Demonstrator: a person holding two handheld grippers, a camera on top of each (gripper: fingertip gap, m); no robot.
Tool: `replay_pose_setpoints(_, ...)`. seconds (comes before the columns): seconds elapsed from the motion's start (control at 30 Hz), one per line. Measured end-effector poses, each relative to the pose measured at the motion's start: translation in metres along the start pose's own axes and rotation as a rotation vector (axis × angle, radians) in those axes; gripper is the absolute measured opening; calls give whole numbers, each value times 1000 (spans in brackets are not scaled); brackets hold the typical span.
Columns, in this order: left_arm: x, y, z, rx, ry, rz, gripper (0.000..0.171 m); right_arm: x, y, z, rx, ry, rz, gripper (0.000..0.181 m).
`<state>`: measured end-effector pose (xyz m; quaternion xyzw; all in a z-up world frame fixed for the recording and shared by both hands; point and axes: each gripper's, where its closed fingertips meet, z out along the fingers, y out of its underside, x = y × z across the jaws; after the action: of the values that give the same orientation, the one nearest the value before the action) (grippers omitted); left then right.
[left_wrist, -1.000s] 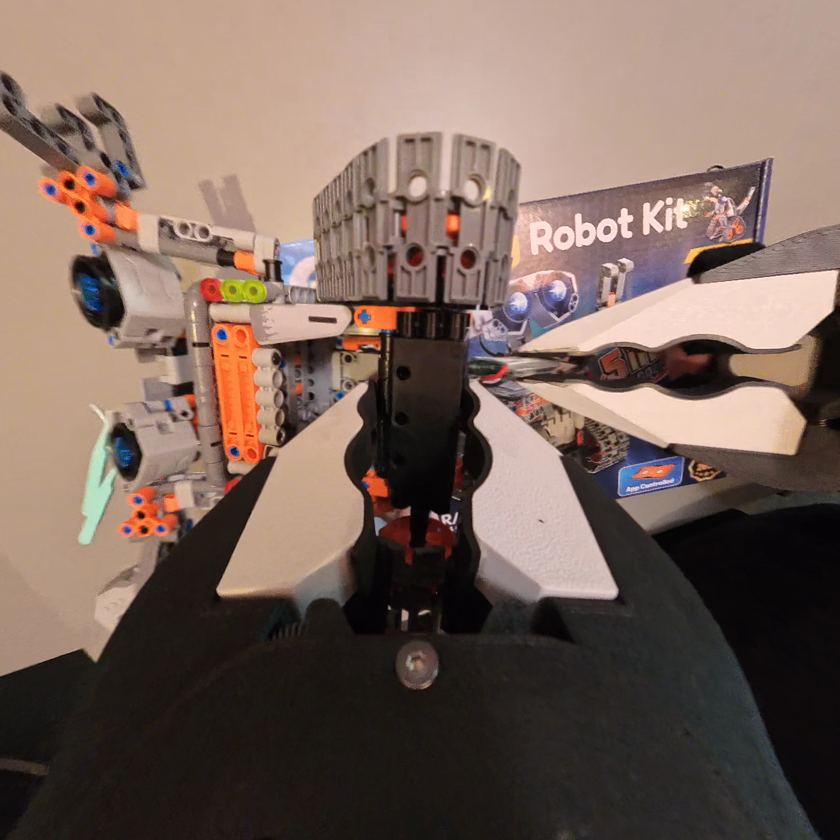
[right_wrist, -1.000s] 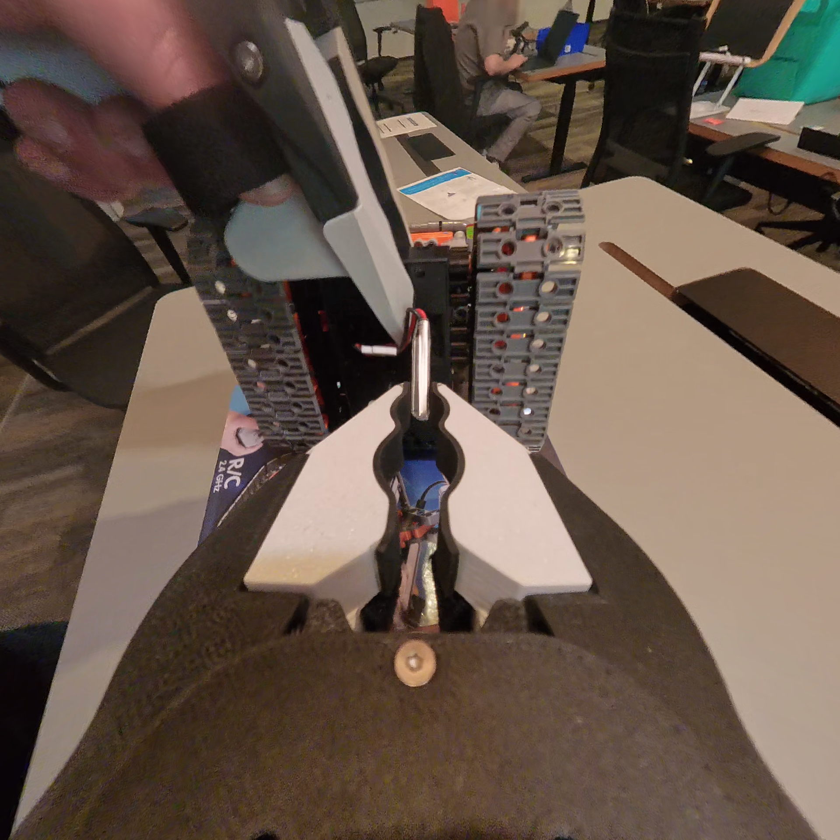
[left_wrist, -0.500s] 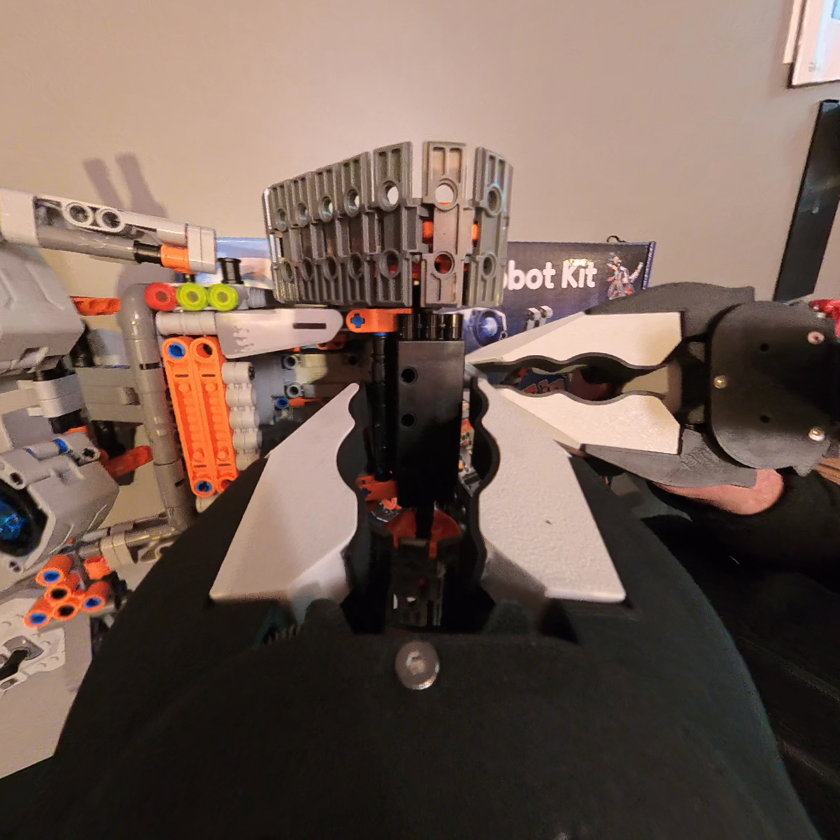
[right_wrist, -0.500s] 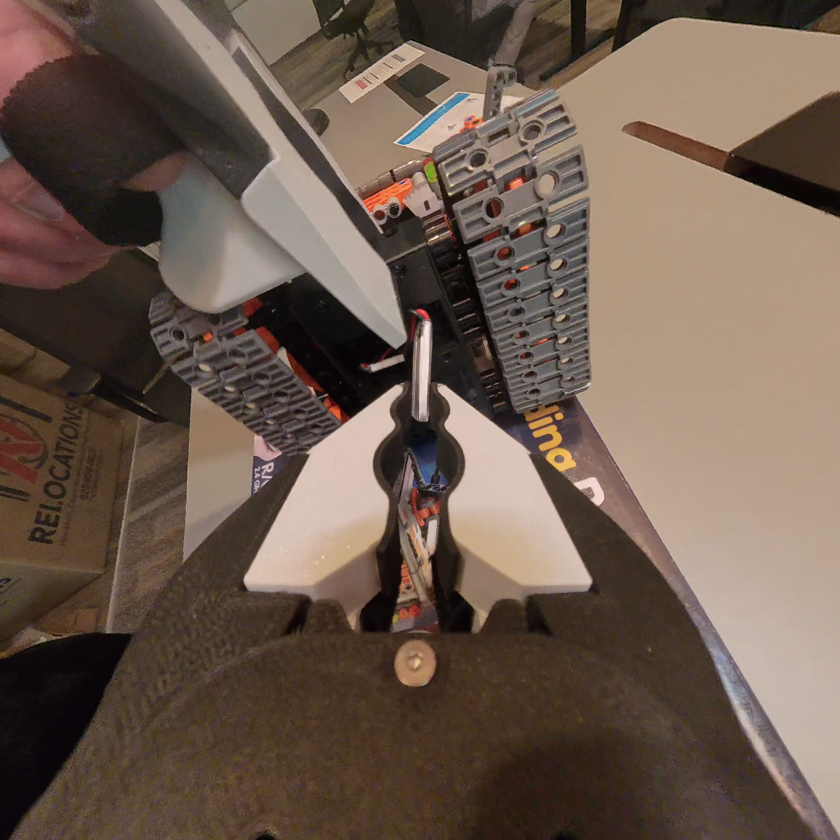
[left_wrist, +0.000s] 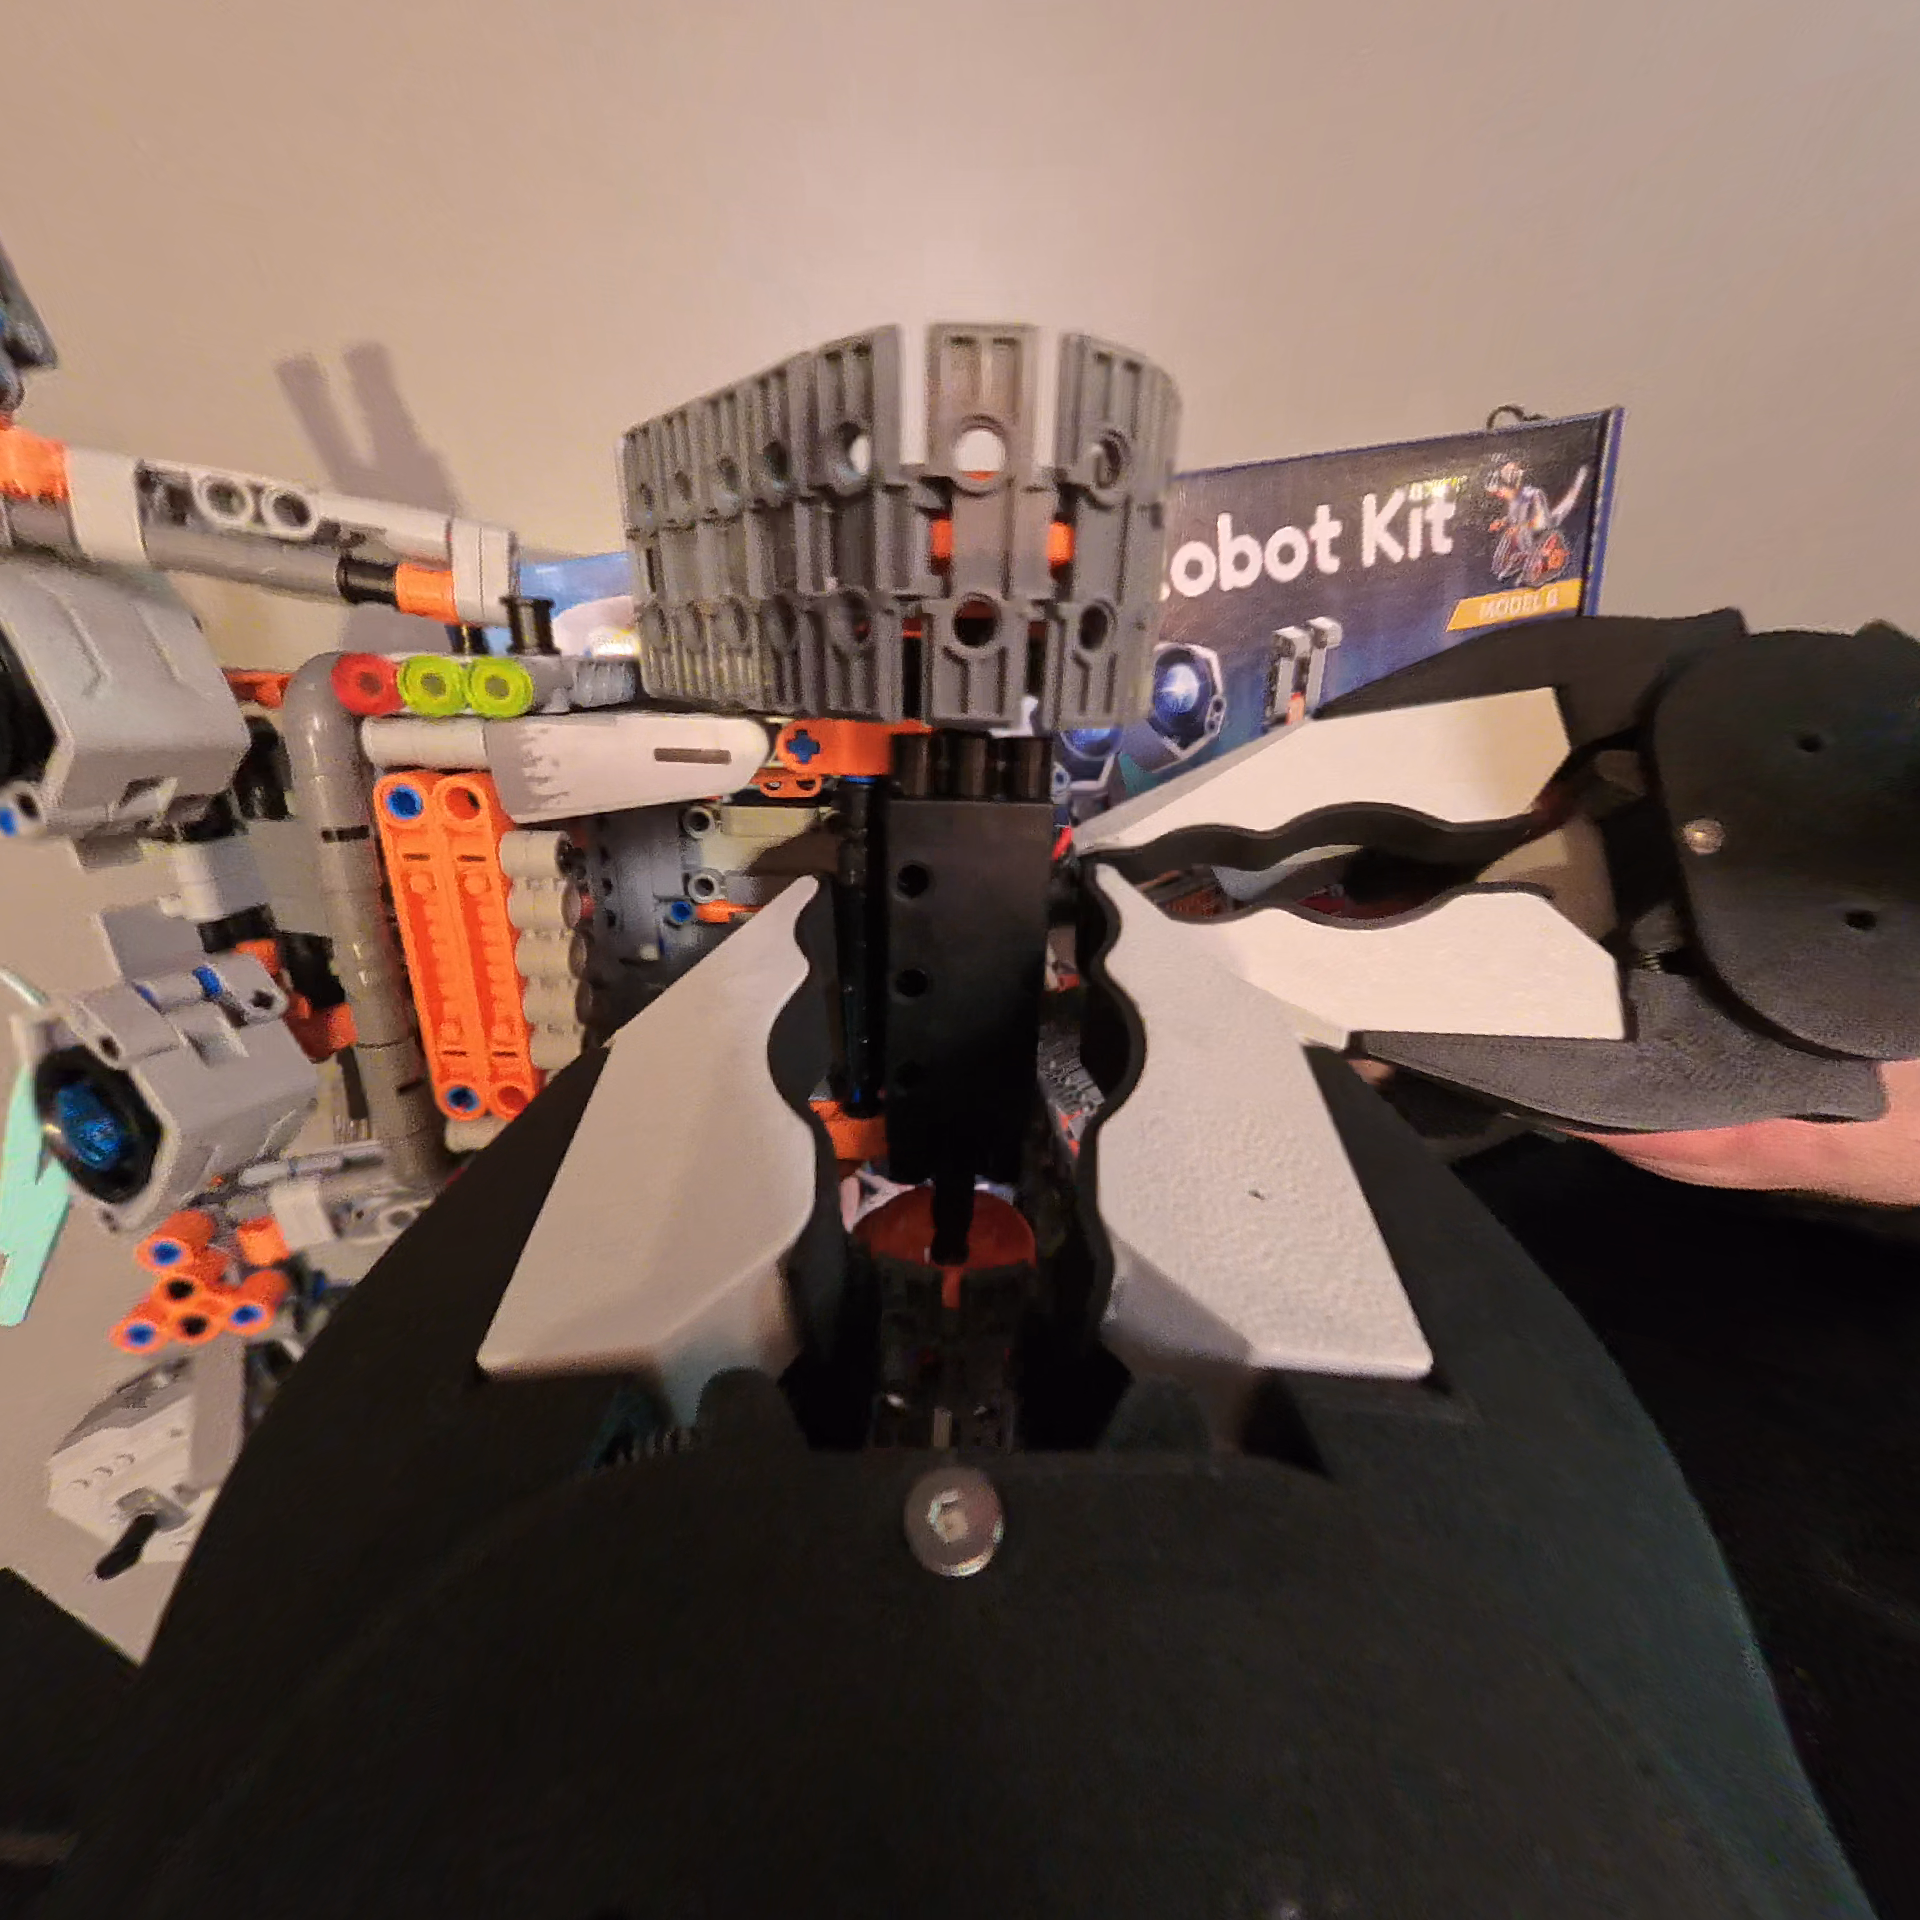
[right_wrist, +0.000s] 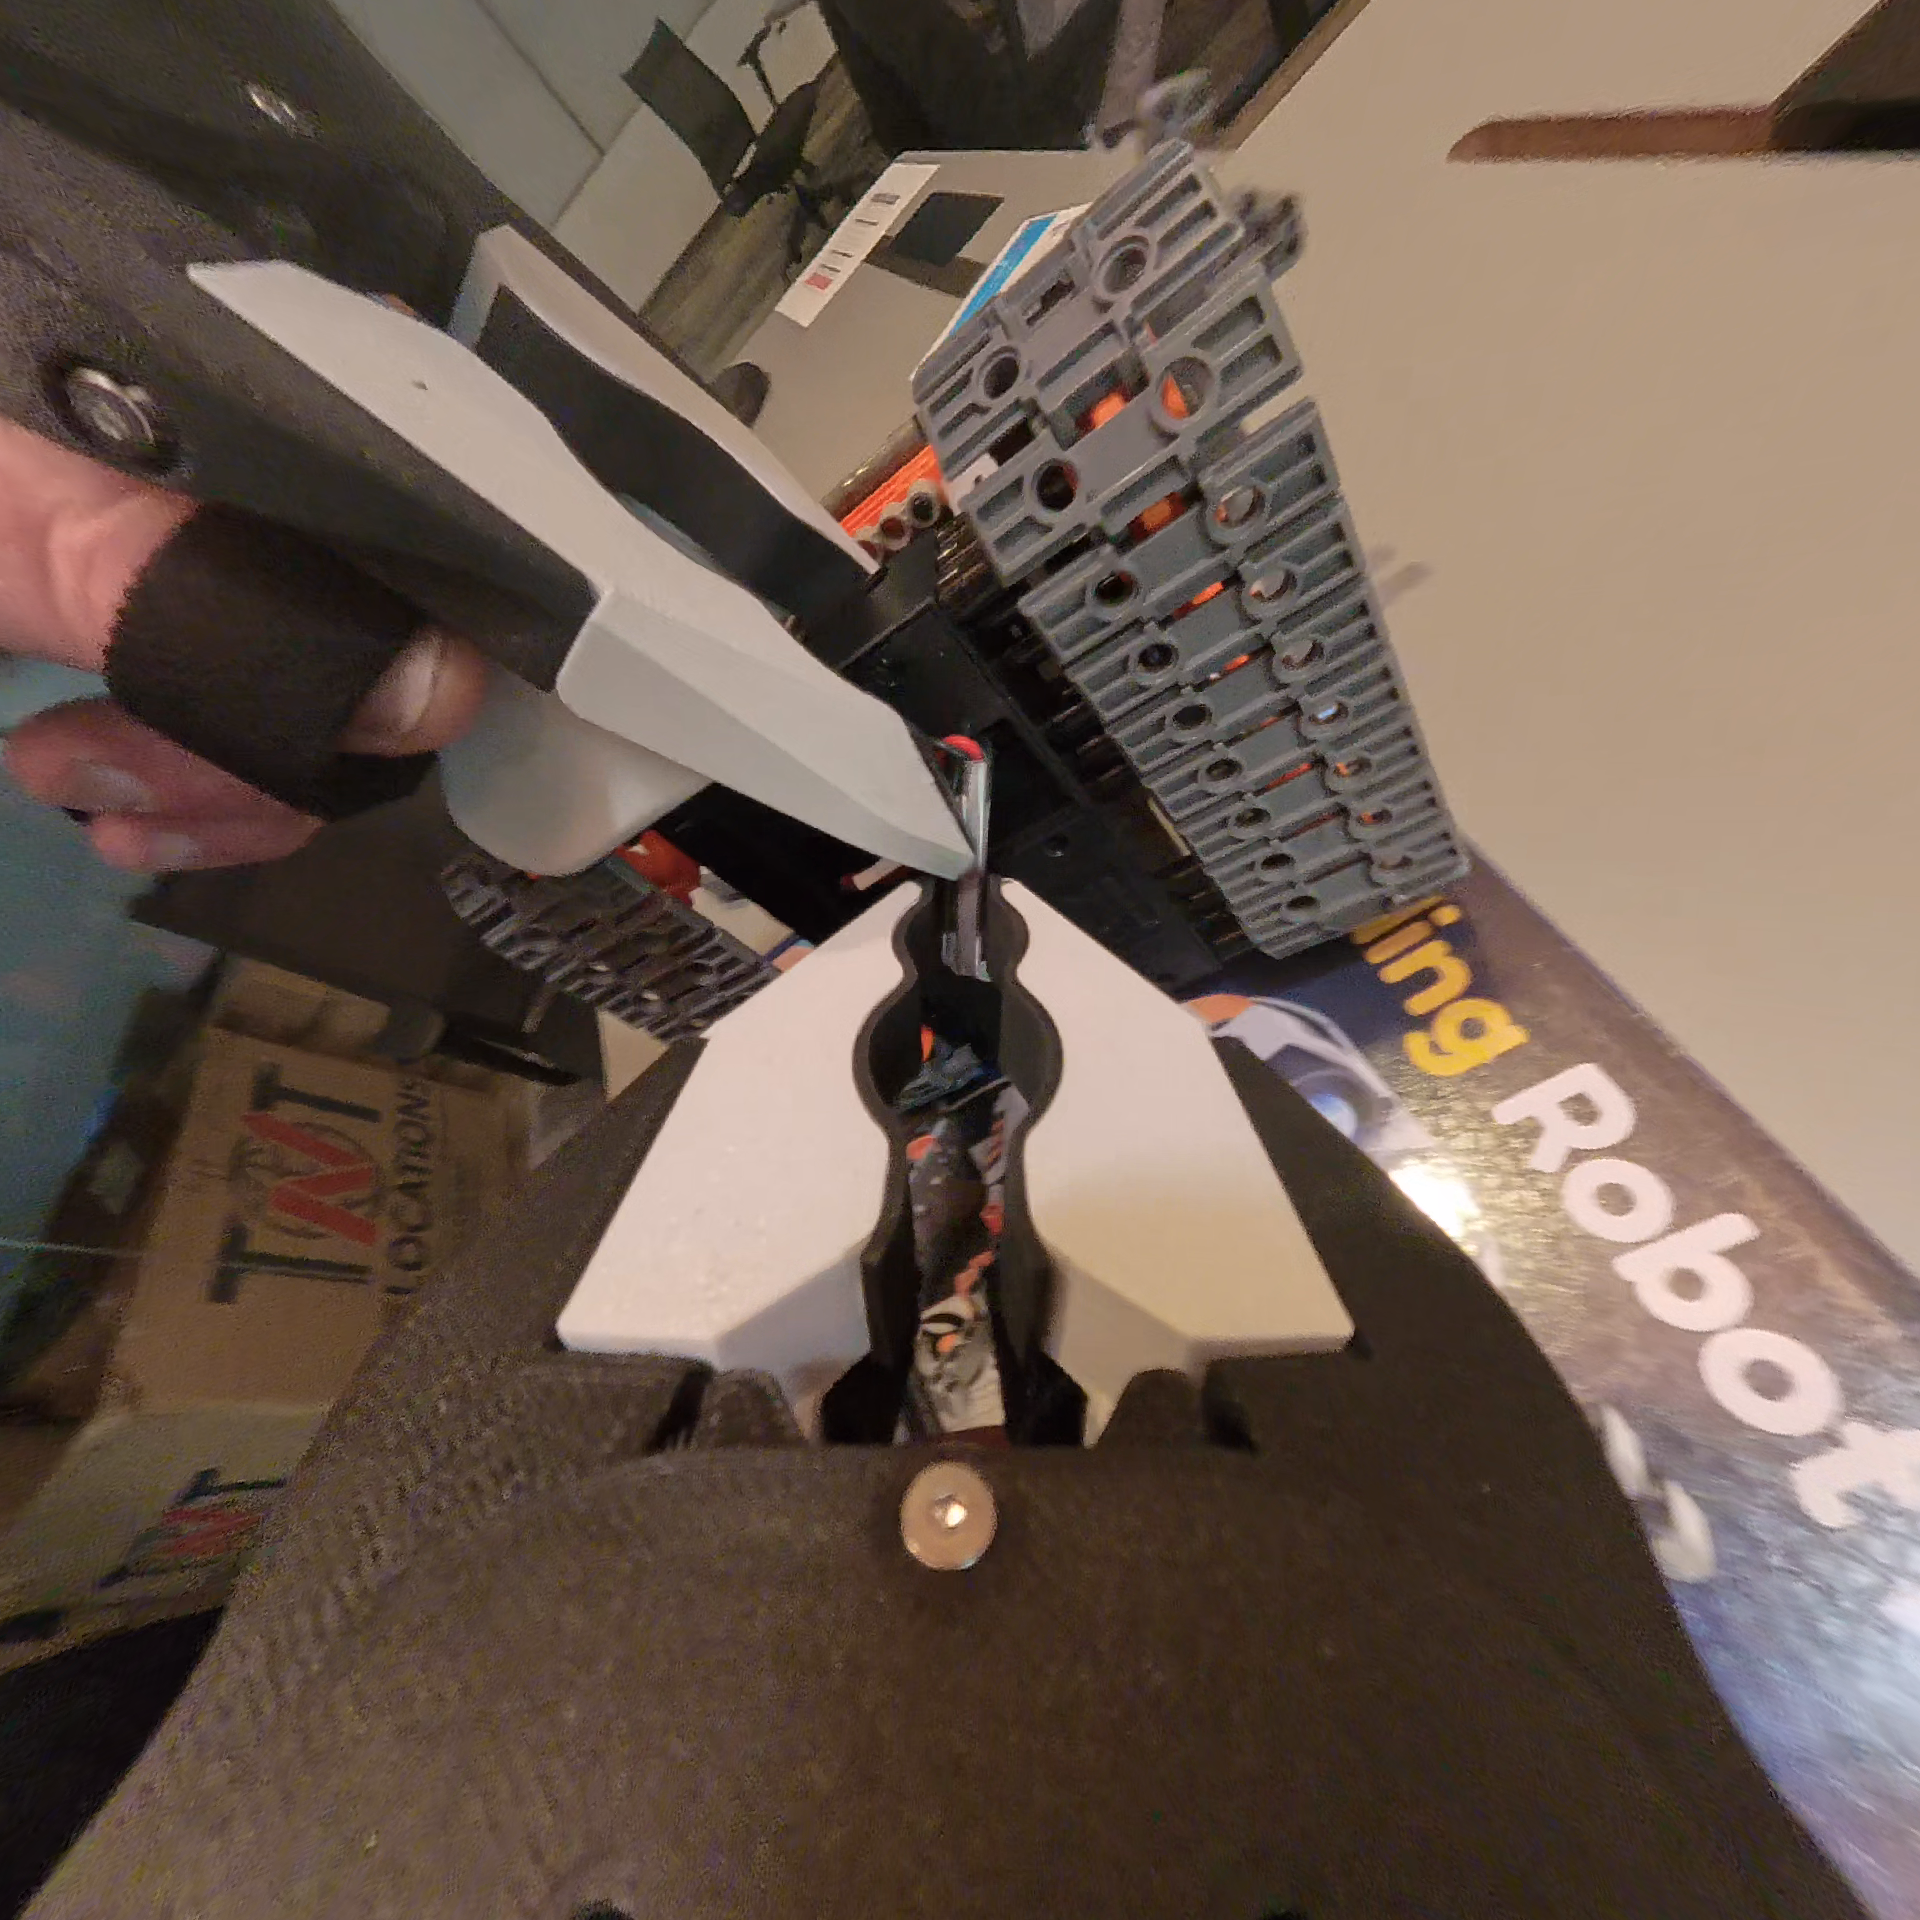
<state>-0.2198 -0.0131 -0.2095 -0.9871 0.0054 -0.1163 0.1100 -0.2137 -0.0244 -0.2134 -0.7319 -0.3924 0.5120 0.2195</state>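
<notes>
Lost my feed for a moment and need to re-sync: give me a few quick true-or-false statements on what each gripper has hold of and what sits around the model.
1. The left gripper is clamped on the black block. True.
2. The right gripper is open and empty. False: it is shut on a thin metal piece.
3. Grey track links sit above the black block. True.
4. The blue box is red. False: it is blue.

Block frame (left_wrist: 961, 935) between left gripper (left_wrist: 951, 914) jaws; tread (left_wrist: 904, 540) beyond them; box (left_wrist: 1382, 561) behind, right; metal tab (right_wrist: 971, 914) between right gripper (right_wrist: 961, 904) jaws.
</notes>
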Motion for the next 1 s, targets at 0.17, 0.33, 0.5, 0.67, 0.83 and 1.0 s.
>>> replay_pose_setpoints(0.17, 2, 2, 1, -15, 19, -2, 47, -9, -1, 1, 29, -130, 189, 6)
replay_pose_setpoints(0.33, 1, -1, 3, -2, 13, 7, 37, -12, -8, 4, 144, -293, 520, 5)
replay_pose_setpoints(0.5, -4, 0, 3, -18, -7, 34, 36, -14, -10, 8, 231, -368, 628, 5)
replay_pose_setpoints(0.67, -2, 3, 6, -19, -11, 64, 35, -14, -3, 7, 184, -365, 544, 6)
replay_pose_setpoints(0.83, -5, 3, 5, -18, 1, 65, 35, -13, -4, -6, 236, -357, 500, 13)
replay_pose_setpoints(1.0, -3, 3, 7, -30, -21, 77, 35, -8, -2, -6, 238, -225, 321, 4)
